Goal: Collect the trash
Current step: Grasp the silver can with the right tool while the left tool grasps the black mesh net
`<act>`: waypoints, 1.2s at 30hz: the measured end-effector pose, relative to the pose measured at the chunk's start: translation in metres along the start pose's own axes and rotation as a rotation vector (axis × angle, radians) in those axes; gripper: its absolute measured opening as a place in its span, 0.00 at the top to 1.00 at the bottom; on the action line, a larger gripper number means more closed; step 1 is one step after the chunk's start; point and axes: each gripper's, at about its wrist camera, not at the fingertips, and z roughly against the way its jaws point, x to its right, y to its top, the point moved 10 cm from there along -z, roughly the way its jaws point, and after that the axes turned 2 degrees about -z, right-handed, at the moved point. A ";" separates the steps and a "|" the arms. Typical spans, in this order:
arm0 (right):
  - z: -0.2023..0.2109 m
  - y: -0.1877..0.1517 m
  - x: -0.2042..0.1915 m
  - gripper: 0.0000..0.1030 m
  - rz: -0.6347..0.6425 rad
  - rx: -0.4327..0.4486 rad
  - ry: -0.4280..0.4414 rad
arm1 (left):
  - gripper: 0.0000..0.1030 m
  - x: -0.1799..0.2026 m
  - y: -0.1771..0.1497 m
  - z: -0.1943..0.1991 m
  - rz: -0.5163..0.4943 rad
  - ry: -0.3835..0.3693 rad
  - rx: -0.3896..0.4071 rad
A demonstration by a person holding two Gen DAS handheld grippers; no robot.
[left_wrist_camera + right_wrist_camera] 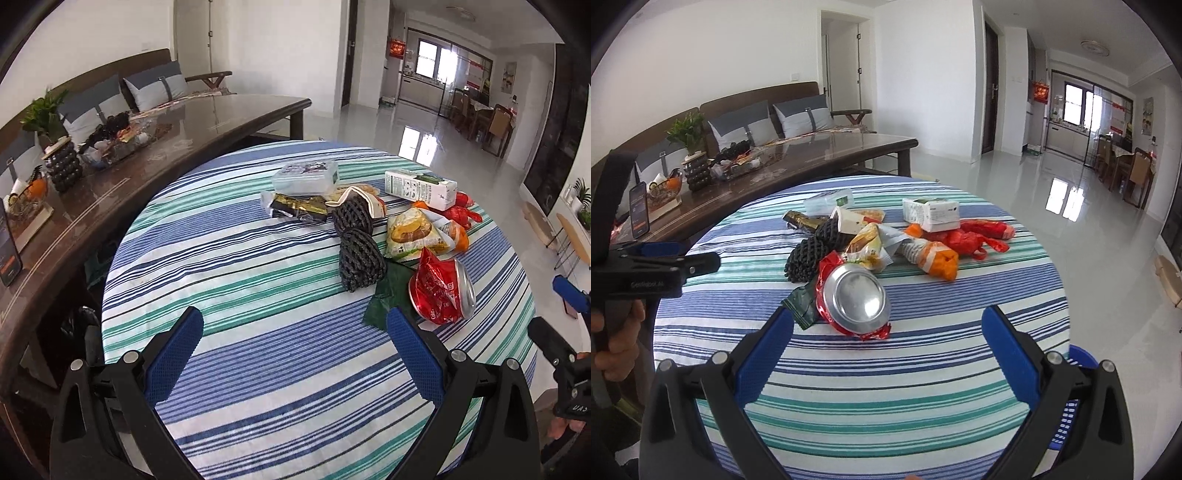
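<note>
Trash (886,236) lies heaped mid-table on the striped cloth (849,373), nothing collected yet. Your left gripper (295,328) and right gripper (886,325) both hover spread and empty; reach for the nearest red can (855,295). Only the right view shows what may be a blue bin (1082,360).

On the striped surface (258,369) by the brown coffee table (207,122): two black foam nets (360,267) (351,216), one red can (443,291), one white carton (419,188), one clear plastic box (306,179), one orange bag (938,260), one red bag (971,238).
</note>
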 end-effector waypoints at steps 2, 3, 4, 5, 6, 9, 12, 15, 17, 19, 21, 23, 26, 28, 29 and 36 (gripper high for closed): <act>-0.014 -0.002 -0.001 0.04 0.005 -0.028 0.033 | 0.04 0.011 0.010 -0.014 -0.027 -0.052 -0.014; -0.020 -0.003 -0.003 0.04 0.006 -0.040 0.058 | 0.04 0.016 0.015 -0.022 -0.039 -0.080 -0.024; -0.026 -0.003 -0.005 0.04 0.004 -0.054 0.086 | 0.04 0.022 0.019 -0.029 -0.048 -0.105 -0.034; -0.033 -0.004 -0.008 0.04 0.001 -0.073 0.120 | 0.04 0.026 0.024 -0.038 -0.054 -0.139 -0.050; -0.039 -0.004 -0.010 0.04 -0.001 -0.089 0.148 | 0.04 0.030 0.028 -0.047 -0.055 -0.165 -0.065; -0.058 -0.006 -0.018 0.04 0.017 -0.140 0.215 | 0.04 0.039 0.036 -0.075 -0.068 -0.220 -0.108; -0.073 -0.008 -0.027 0.04 0.038 -0.188 0.272 | 0.04 0.046 0.037 -0.098 -0.074 -0.274 -0.146; -0.087 -0.010 -0.030 0.05 0.043 -0.222 0.296 | 0.13 0.054 0.034 -0.114 -0.073 -0.323 -0.191; -0.094 -0.011 -0.031 0.06 0.037 -0.245 0.313 | 0.21 0.058 0.032 -0.121 -0.073 -0.346 -0.208; -0.096 -0.011 -0.032 0.26 0.026 -0.259 0.337 | 0.42 0.061 0.031 -0.126 -0.073 -0.358 -0.216; -0.097 -0.012 -0.031 0.36 0.024 -0.270 0.341 | 0.61 0.065 0.029 -0.127 -0.071 -0.390 -0.229; -0.092 -0.012 -0.028 0.36 0.009 -0.269 0.341 | 0.63 0.064 0.028 -0.124 -0.082 -0.376 -0.221; -0.079 -0.011 -0.019 0.36 -0.014 -0.257 0.330 | 0.64 0.059 0.023 -0.107 -0.107 -0.367 -0.212; -0.067 -0.012 -0.012 0.36 -0.017 -0.253 0.311 | 0.64 0.051 0.016 -0.090 -0.131 -0.354 -0.208; -0.061 -0.014 -0.008 0.36 -0.016 -0.253 0.294 | 0.64 0.047 0.012 -0.082 -0.140 -0.347 -0.210; -0.047 -0.041 0.015 0.35 0.012 -0.323 0.182 | 0.57 0.029 -0.030 -0.044 -0.187 -0.317 -0.230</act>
